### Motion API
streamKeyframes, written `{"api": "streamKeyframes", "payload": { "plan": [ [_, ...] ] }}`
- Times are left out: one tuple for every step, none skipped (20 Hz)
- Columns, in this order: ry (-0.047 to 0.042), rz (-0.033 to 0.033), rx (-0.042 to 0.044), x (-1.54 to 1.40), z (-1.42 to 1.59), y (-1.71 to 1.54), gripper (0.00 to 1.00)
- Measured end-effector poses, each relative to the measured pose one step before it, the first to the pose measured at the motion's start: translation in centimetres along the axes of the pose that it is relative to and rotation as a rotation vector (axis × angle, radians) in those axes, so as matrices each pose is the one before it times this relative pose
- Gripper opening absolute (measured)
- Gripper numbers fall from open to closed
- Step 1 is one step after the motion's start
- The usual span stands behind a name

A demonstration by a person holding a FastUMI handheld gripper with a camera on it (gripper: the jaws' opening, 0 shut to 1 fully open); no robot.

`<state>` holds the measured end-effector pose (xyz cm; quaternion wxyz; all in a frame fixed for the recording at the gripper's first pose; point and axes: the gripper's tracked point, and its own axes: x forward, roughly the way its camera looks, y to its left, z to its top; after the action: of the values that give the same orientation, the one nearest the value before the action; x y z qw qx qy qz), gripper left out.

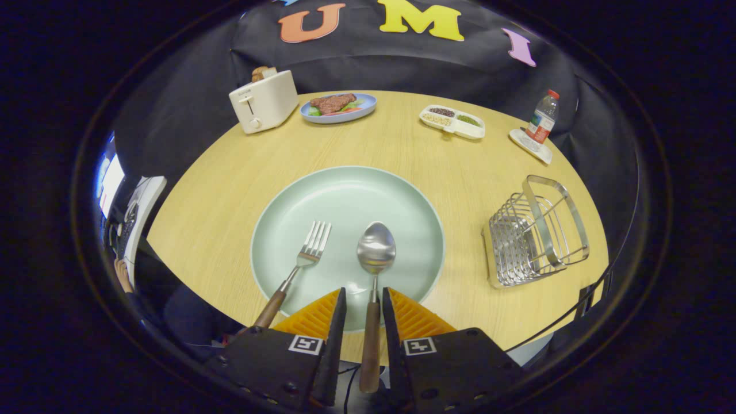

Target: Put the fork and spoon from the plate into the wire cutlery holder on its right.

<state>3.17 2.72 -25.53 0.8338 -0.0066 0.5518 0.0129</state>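
Observation:
A pale green plate point(345, 192) lies on the round wooden table point(218, 195), just ahead of my fingers. A fork point(310, 248) with a brown handle rests on the plate's left half, its handle sticking out over the near rim. Beside it lies a spoon point(375, 248), bowl up, and its brown handle runs back between my two fingers. My gripper point(364, 290) is open, narrowly straddling that handle; a gap shows on the handle's left side. The wire cutlery holder point(535, 233) stands empty to the right of the plate, near the table's edge.
At the table's far side stand a white toaster point(263, 103), a blue plate with meat point(338, 107), a divided white tray of beans point(452, 121) and a water bottle point(543, 118) on a small white dish. A person's hand point(122, 275) shows off the table's left edge.

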Motion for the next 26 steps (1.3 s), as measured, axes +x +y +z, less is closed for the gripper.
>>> {"api": "streamKeyframes", "payload": {
  "plan": [
    [0.01876, -0.03177, 0.01043, -0.346, -0.410, -0.794, 0.24],
    [0.00993, 0.01695, 0.01937, 0.260, 0.087, 0.360, 0.11],
    [0.00662, 0.01546, 0.00956, 0.297, -0.111, 0.182, 0.12],
    [0.01195, -0.00235, 0.00374, -0.385, -0.291, -0.301, 0.13],
    [-0.00887, 0.03023, 0.01866, 0.575, 0.586, 0.228, 0.13],
    [-0.00608, 0.01017, 0.01558, -0.084, -0.036, -0.105, 0.03],
    [-0.00321, 0.01117, 0.00707, -0.140, -0.079, -0.008, 0.04],
    [-0.00204, 0.00782, 0.00678, -0.162, 0.199, -0.078, 0.01],
    [-0.00552, 0.00486, 0.00725, -0.001, 0.010, -0.144, 0.01],
    [-0.00523, 0.00221, 0.00427, -0.136, 0.132, -0.112, 0.01],
    [-0.00688, 0.00502, 0.00028, -0.181, 0.281, -0.086, 0.01],
    [-0.00247, 0.01093, 0.00038, -0.296, 0.194, 0.244, 0.01],
    [-0.00209, 0.01854, 0.00083, -0.509, 0.187, 0.341, 0.01],
    [-0.00033, 0.02099, 0.00387, -0.759, 0.297, 0.259, 0.01],
    [-0.00489, 0.02063, 0.00718, -1.004, 0.397, 0.218, 0.01],
    [-0.00627, 0.01638, 0.00119, -1.203, 0.607, 0.047, 0.00],
    [-0.00729, 0.00918, 0.00202, -1.193, 0.607, -0.122, 0.01],
    [-0.00799, 0.00379, 0.00813, -1.242, 0.715, -0.300, 0.01],
    [-0.00665, -0.00036, 0.00741, -1.322, 0.801, -0.556, 0.01],
    [-0.00915, -0.00664, 0.00658, -1.347, 0.843, -0.803, 0.01],
    [-0.01459, -0.01126, 0.00462, -1.239, 0.803, -0.877, 0.01],
    [-0.02195, -0.01457, 0.00371, -1.239, 0.997, -1.137, 0.01],
    [-0.02054, -0.01650, 0.00356, -1.005, 0.837, -1.133, 0.01],
    [-0.01224, -0.01871, 0.00754, -0.831, 0.706, -1.232, 0.00],
    [-0.00359, -0.02179, 0.00561, -0.577, 0.321, -1.308, 0.01],
    [0.00530, -0.01566, 0.00268, -0.461, 0.167, -1.077, 0.00]
  ]
}}
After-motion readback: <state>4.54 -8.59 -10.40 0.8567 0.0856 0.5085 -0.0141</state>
